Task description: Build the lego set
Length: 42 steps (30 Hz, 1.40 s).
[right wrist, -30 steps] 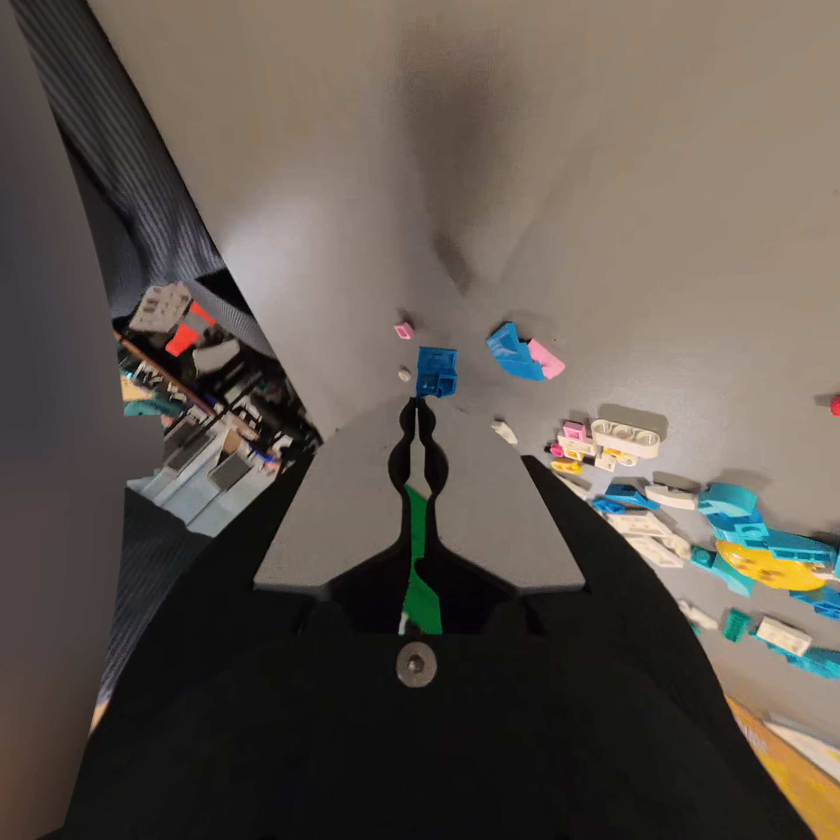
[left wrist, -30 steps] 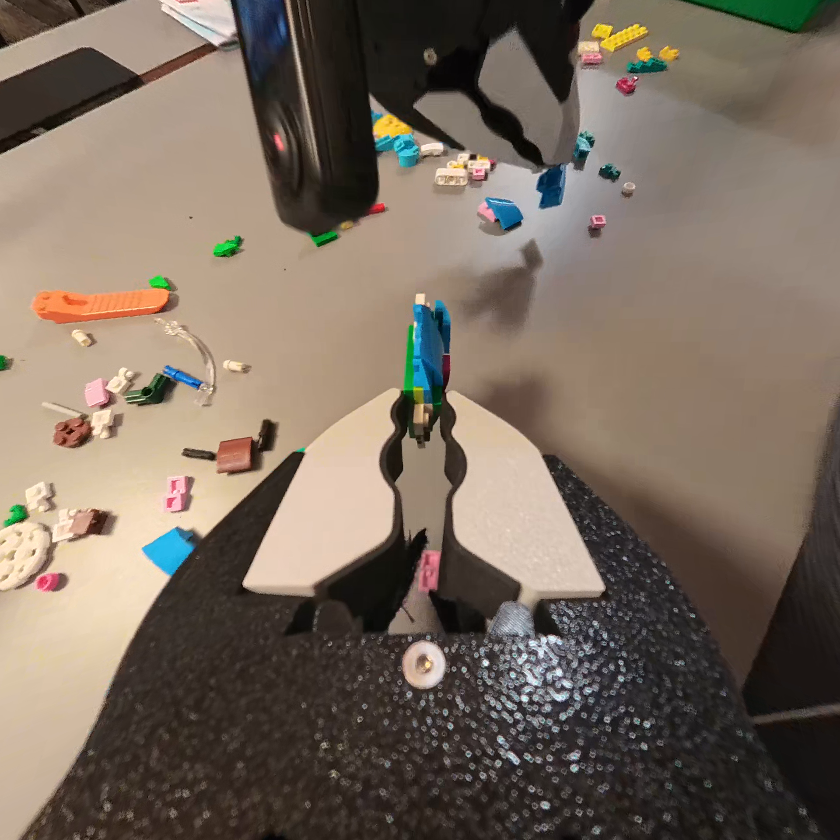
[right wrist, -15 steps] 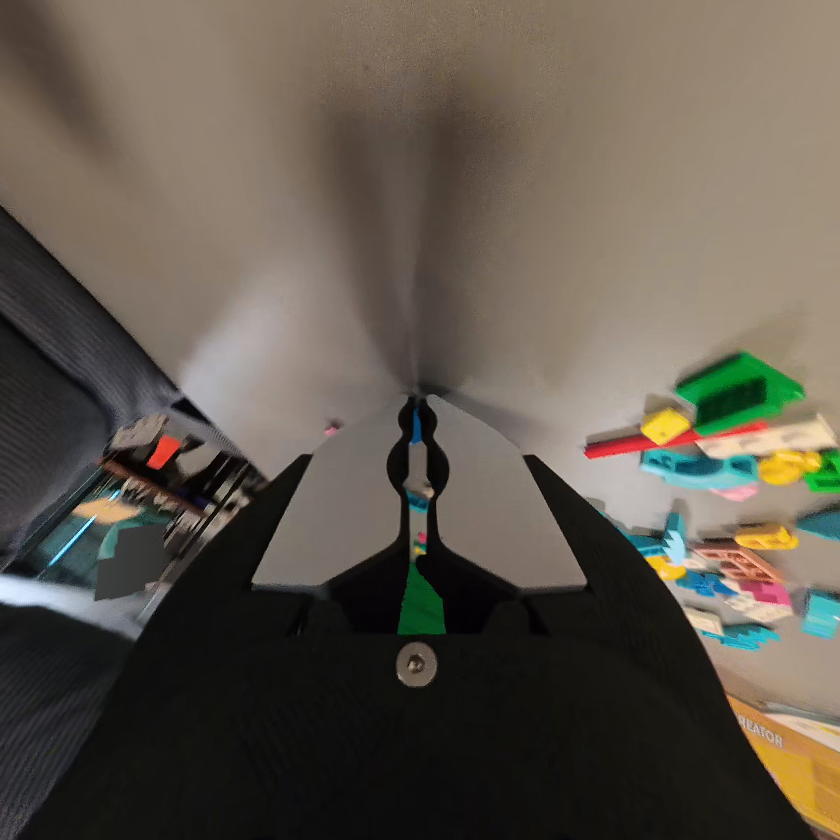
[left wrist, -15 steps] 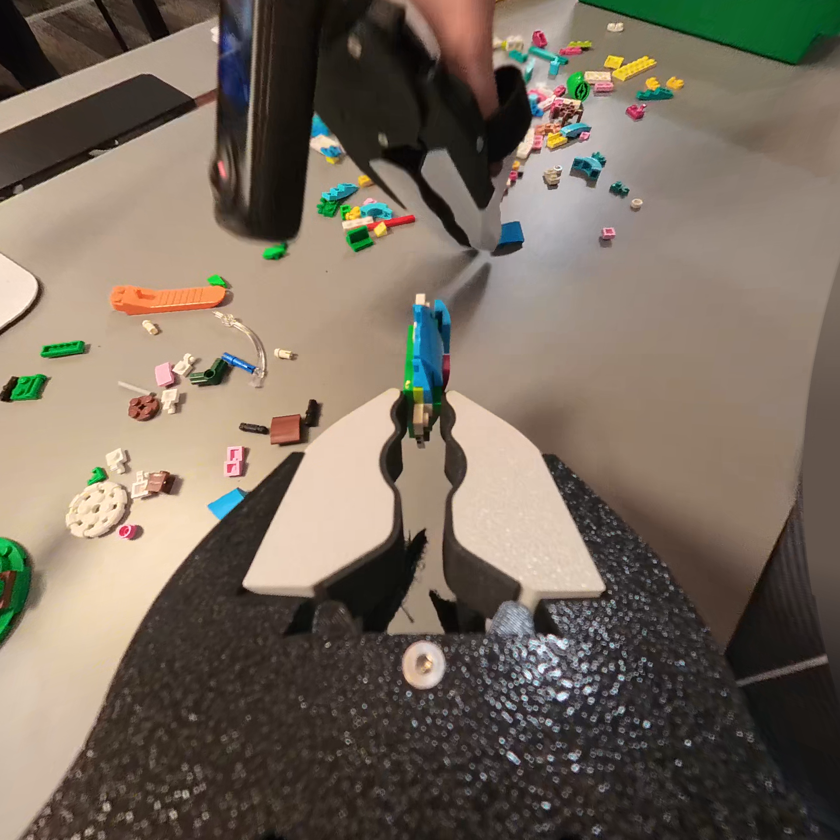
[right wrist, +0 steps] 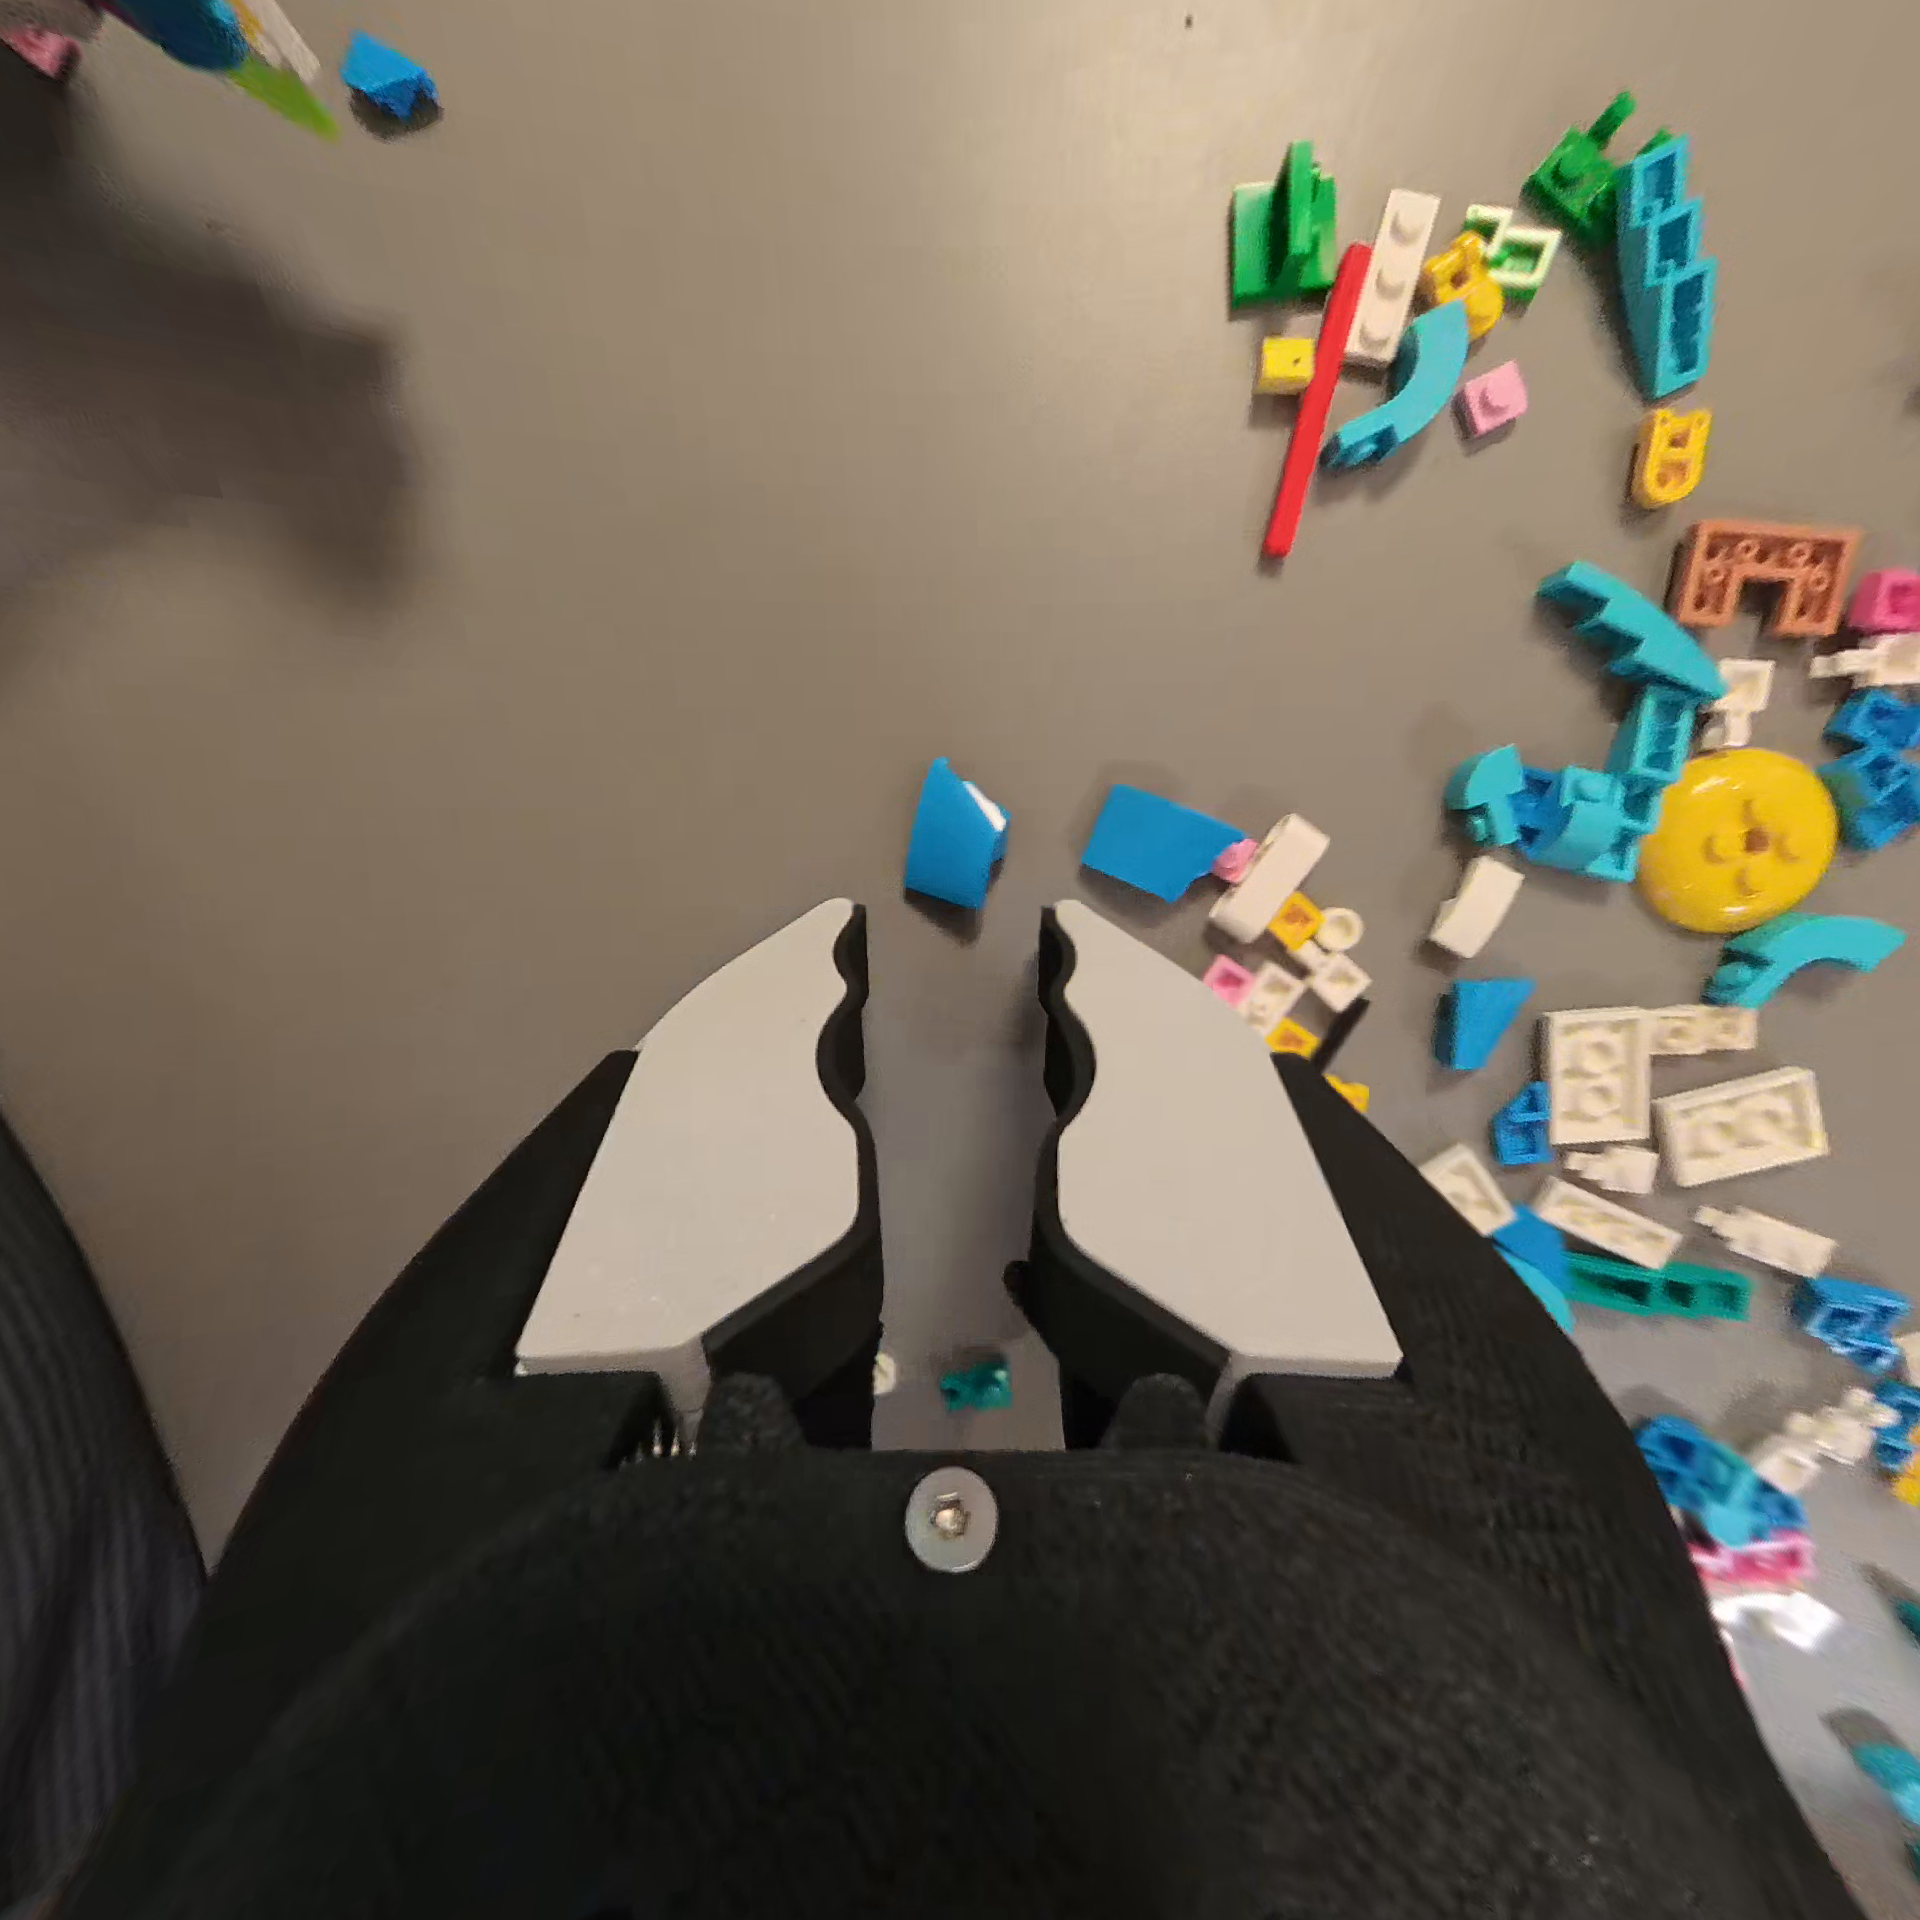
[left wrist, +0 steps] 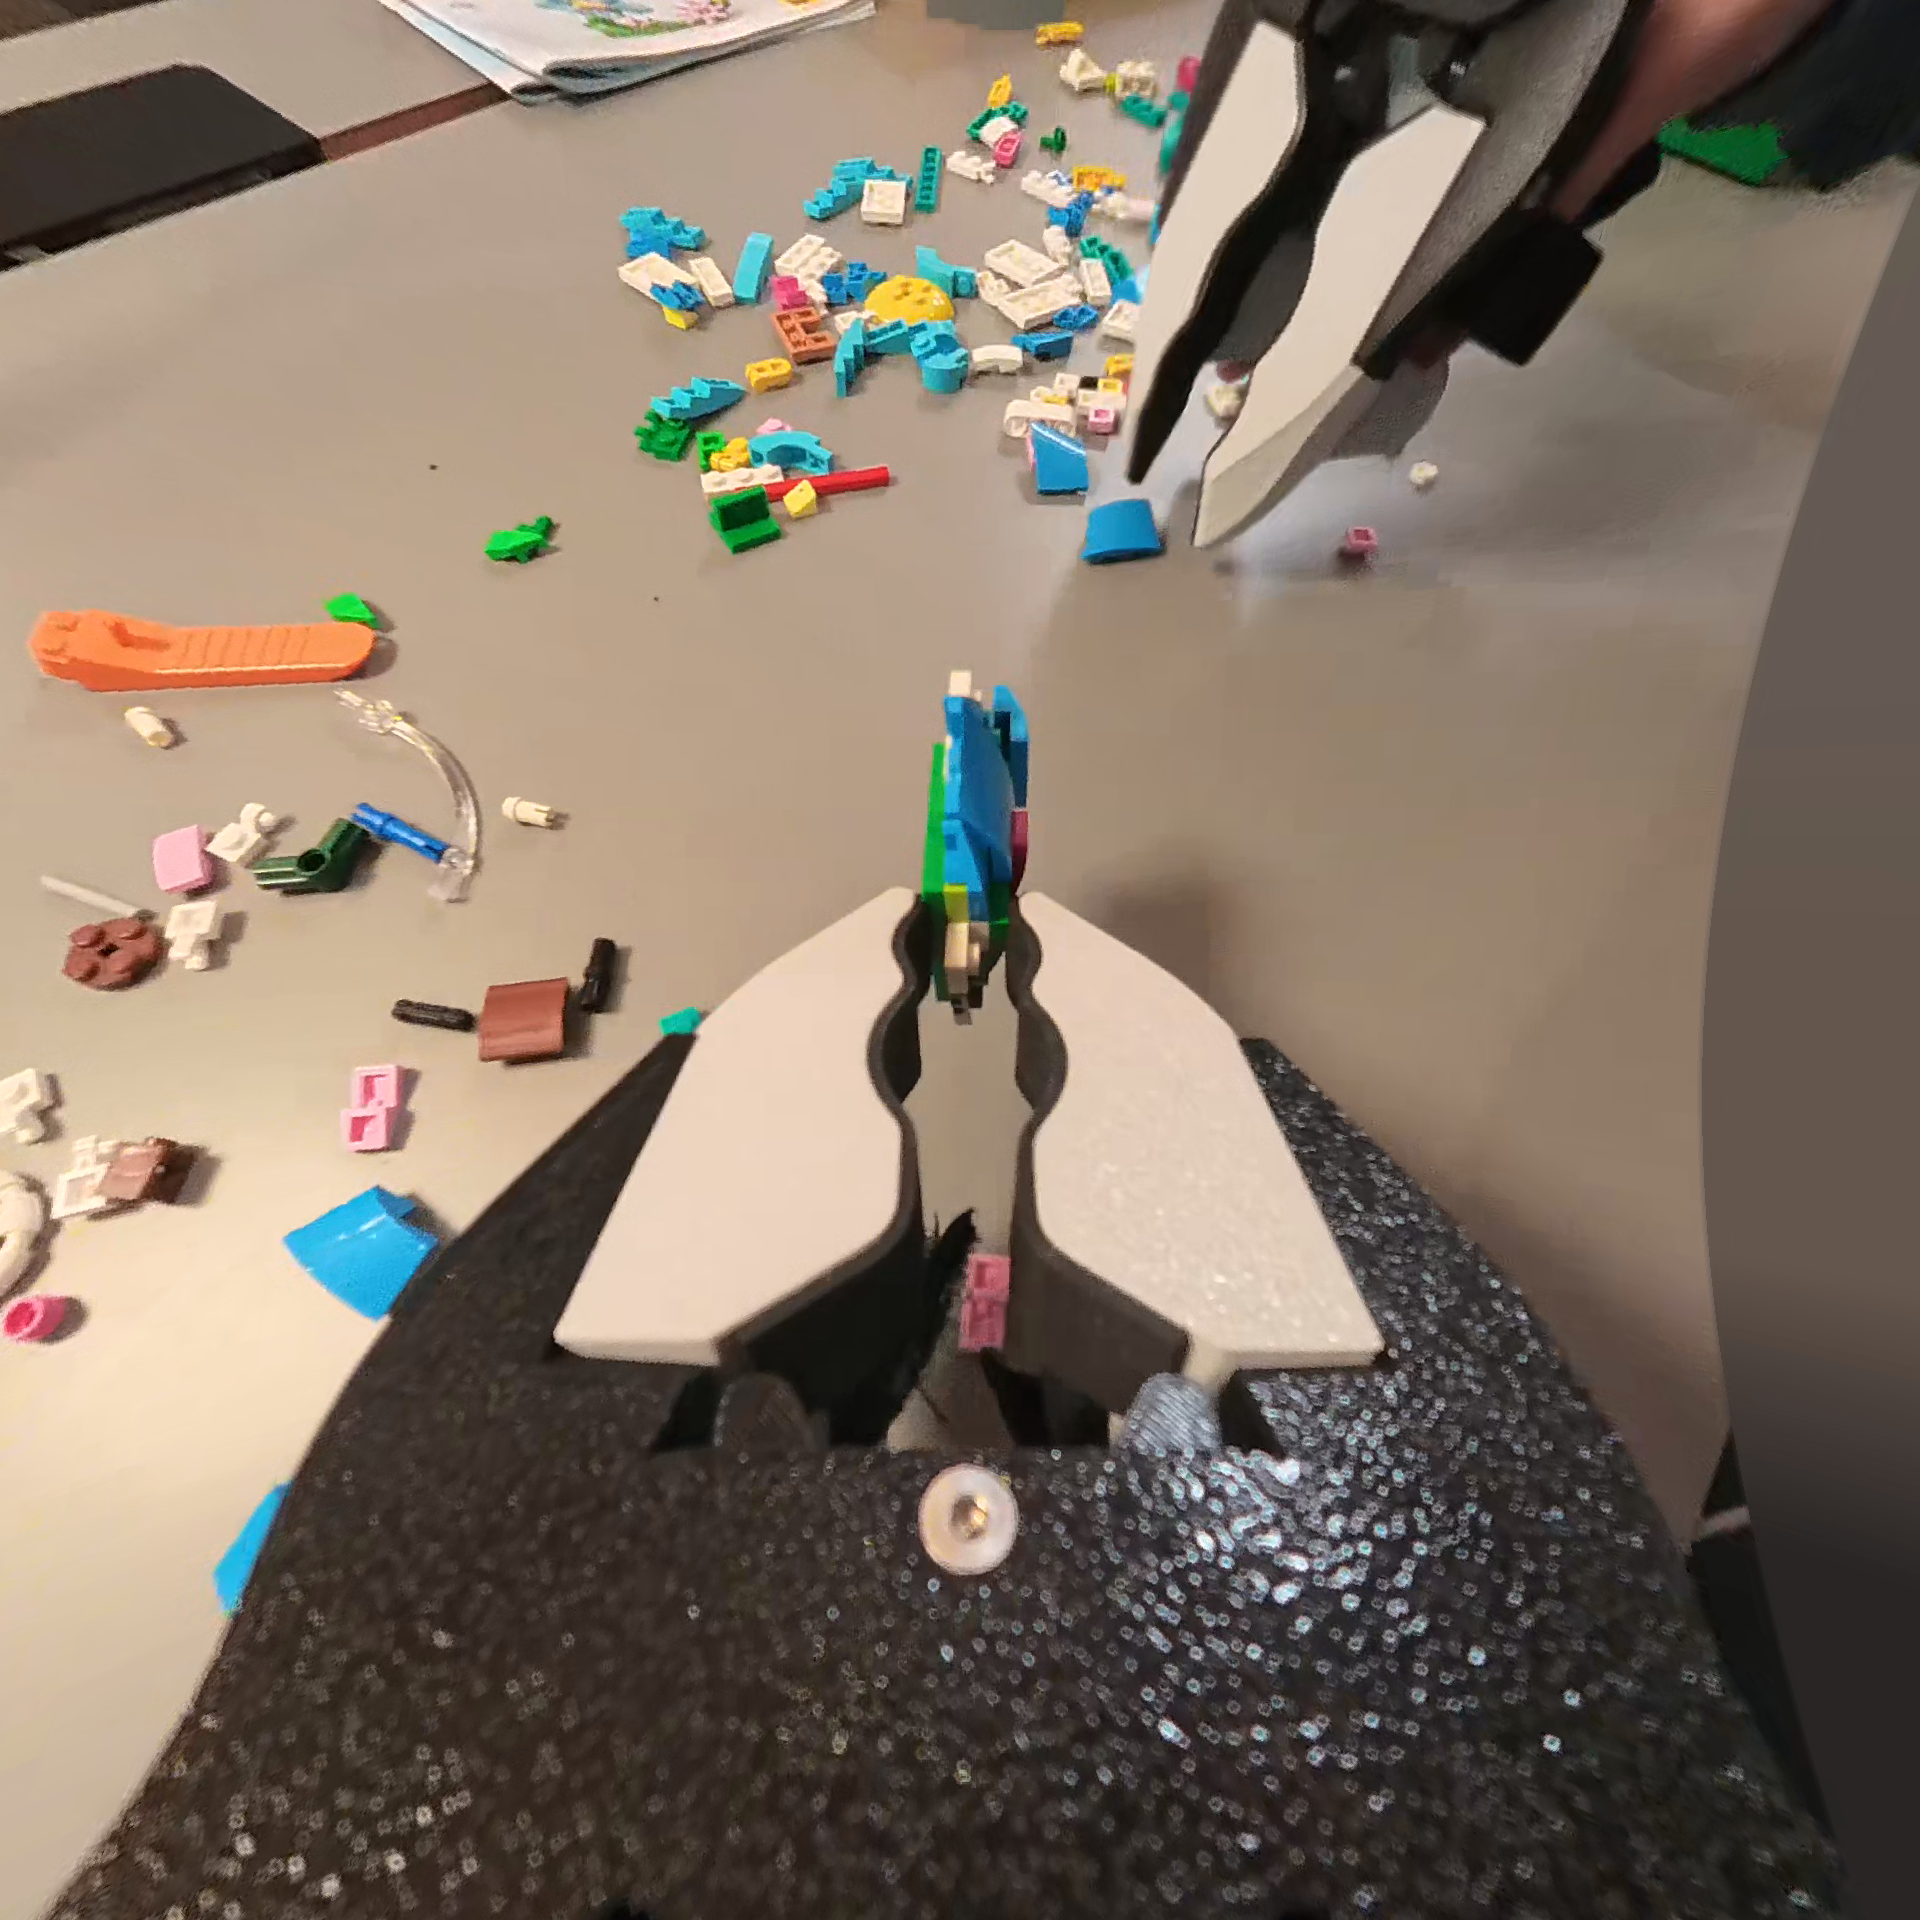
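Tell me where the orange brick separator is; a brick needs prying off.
In the left wrist view, the orange brick separator lies on the table's left side, a small green piece at its right end.

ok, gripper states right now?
Left gripper: shut on the small lego build.
Right gripper: open, empty, just above a blue piece.

Grey table (right wrist: pixel 675 520), blue slope brick (right wrist: pixel 951 836) — orange separator (left wrist: pixel 197 652)

Even indoor light falling from above on grey table (left wrist: pixel 1299 831); soft shadows pooling beyond and left of right gripper (right wrist: pixel 951 920) jaws. Speckled glare glinting on left gripper (left wrist: pixel 961 909) housing behind jaws. Motion blur smearing far-left corner pieces in right wrist view. Wide-angle lens bending table edge (left wrist: pixel 1766 727) right of jaws.
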Available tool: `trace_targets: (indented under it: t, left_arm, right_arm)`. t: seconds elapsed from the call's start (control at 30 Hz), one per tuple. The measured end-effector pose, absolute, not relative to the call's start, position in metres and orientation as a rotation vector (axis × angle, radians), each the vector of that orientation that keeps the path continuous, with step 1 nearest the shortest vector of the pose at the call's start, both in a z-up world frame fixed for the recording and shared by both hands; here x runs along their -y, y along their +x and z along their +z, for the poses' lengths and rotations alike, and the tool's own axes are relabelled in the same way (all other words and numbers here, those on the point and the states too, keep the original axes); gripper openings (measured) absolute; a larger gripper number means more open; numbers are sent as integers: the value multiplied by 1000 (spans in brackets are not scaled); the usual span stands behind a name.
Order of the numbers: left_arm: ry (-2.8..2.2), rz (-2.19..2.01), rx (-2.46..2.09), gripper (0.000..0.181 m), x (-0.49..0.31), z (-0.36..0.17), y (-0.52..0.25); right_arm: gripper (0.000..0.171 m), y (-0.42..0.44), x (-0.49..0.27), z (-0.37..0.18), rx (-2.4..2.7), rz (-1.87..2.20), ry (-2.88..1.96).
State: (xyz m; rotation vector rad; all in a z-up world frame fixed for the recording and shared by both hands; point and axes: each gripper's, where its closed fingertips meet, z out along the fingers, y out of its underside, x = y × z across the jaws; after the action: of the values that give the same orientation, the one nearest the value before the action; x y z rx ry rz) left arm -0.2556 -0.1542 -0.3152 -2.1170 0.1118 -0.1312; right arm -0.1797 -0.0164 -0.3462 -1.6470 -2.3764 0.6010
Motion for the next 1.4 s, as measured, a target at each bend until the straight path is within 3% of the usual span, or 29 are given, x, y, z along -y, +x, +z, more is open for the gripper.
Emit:
trace_targets:
  t: [0.03,0.57,0.87,1.03,1.4]
  left_arm:
    - [-2119,-136,-113,13,154,-316,-255]
    - [-2046,-260,1,13,154,-305,-257]
    - [-1685,-436,260,13,164,-252,-287]
    - [-1678,-595,291,13,178,-248,-291]
    - [-1646,-677,337,13,181,-256,-299]
  right_arm:
    - [29,-179,18,-348,2360,604,-1647]
    - [15,-213,34,-339,2347,628,-1476]
    - [15,-288,78,-240,2026,882,-992]
    - [15,-303,114,-201,1999,986,-802]
    - [15,-319,165,-213,2004,1066,-857]
